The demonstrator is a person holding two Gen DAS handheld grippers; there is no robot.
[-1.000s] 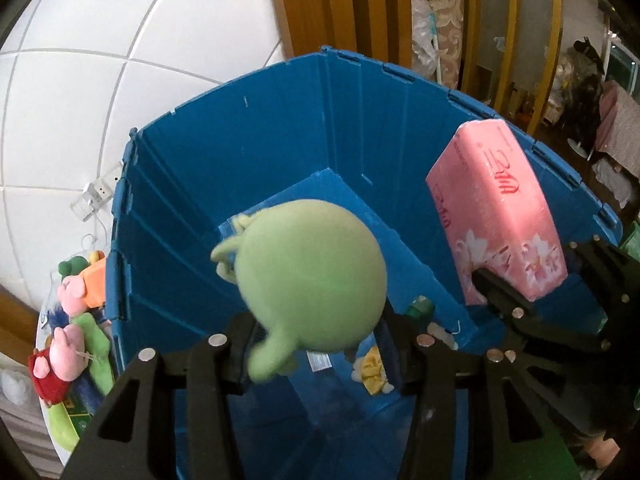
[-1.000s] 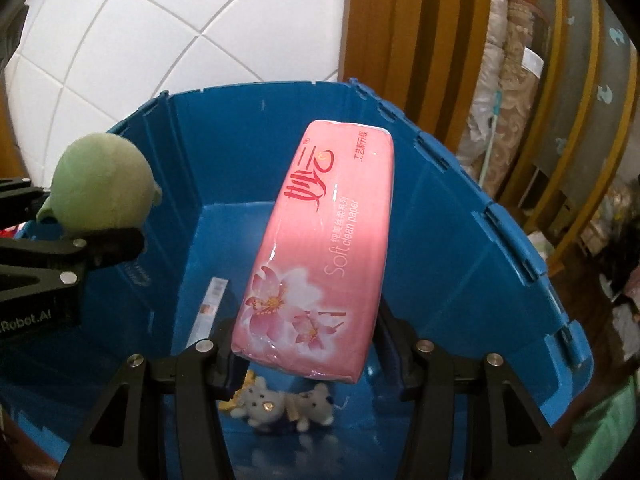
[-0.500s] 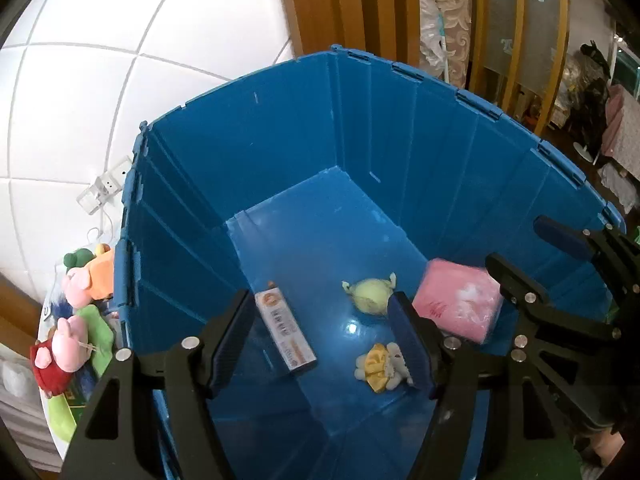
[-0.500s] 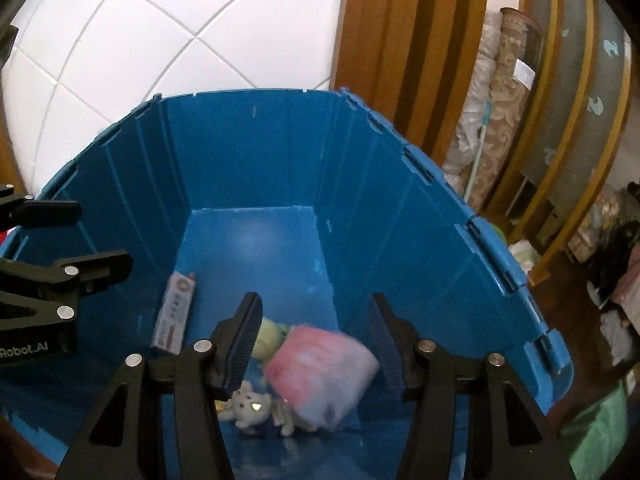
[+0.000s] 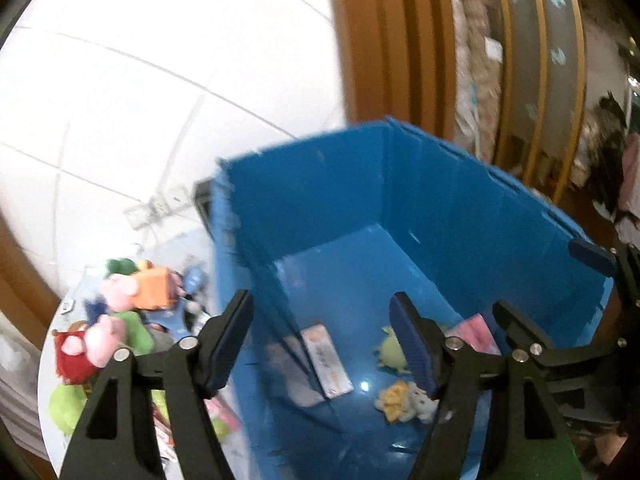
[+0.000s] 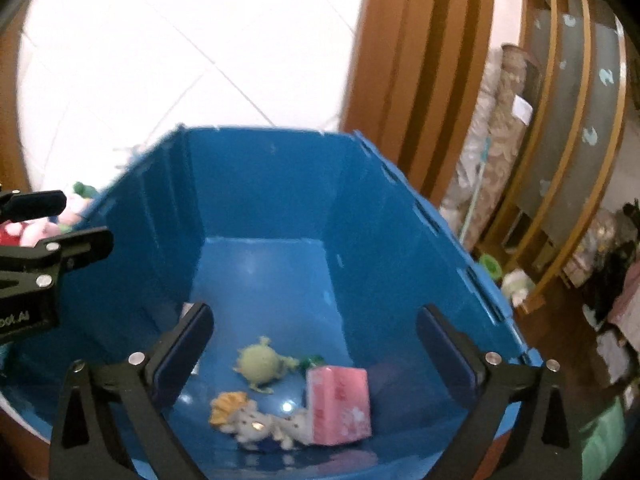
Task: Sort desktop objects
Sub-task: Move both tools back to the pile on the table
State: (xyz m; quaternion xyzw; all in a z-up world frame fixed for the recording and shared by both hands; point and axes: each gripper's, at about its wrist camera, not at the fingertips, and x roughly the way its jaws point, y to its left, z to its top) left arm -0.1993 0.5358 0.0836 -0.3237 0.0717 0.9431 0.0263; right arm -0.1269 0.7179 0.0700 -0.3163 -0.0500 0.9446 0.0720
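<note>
Drop: both loads are down! The round green plush toy [image 6: 262, 364] and the pink plastic-wrapped tissue pack [image 6: 338, 404], each held over the deep blue plastic crate [image 6: 260, 184] a second ago, now lie on the crate's floor.
Left gripper: the left gripper [image 5: 320, 340] is spread wide with nothing between its fingers, and it has swung off toward the crate's left wall, straddling the rim.
Right gripper: the right gripper [image 6: 314, 342] is spread too, empty, hanging above the crate's near end.
Crate floor: green toy near the middle of the near end; tissue pack just beside it on the right, tipped up on one edge; a small yellow-and-white plush figure [image 6: 248, 420] in front of both, touching the pack; a flat white-and-orange box [image 5: 326, 356] lying by the left wall.
Outside the crate: a heap of pink, red, orange and green soft toys [image 5: 120, 320] waits on the bench [image 5: 70, 312] beyond the crate's left wall, blurred by motion.
Meaning: two more items sorted, I'd say, and the job is partway done with that heap not yet touched.
Next call: the left gripper's drift toward that side suggests the heap is the next target, though that is only a guess.
</note>
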